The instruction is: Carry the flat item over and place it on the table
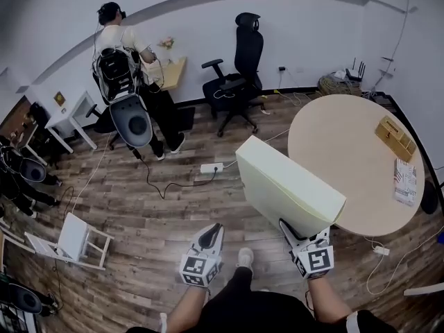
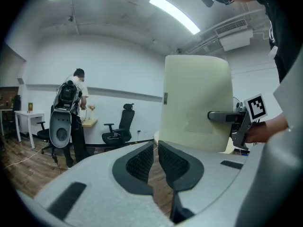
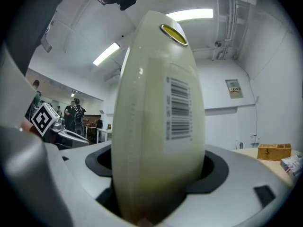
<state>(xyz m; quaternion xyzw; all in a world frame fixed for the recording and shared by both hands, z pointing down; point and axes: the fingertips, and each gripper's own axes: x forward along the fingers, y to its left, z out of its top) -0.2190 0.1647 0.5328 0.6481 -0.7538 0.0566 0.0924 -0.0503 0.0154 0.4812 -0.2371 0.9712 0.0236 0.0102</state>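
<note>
The flat item (image 1: 288,186) is a pale cream slab with a barcode label on its edge (image 3: 177,110). It stands on edge, tilted, between the jaws of my right gripper (image 1: 300,240), which is shut on its lower end. It hangs over the wooden floor at the near-left rim of the round beige table (image 1: 347,165). In the right gripper view the slab (image 3: 158,126) fills the gap between both pads. My left gripper (image 1: 208,243) is lower left of the slab, apart from it, shut and holding nothing. From the left gripper view the slab (image 2: 196,108) rises behind the closed jaws (image 2: 155,148).
On the table's far right lie a wooden box (image 1: 395,137) and a printed packet (image 1: 406,181). A person with a backpack (image 1: 125,68) stands at the back left. A black office chair (image 1: 236,75), a power strip (image 1: 210,167) with cables and a tipped white stool (image 1: 73,241) occupy the floor.
</note>
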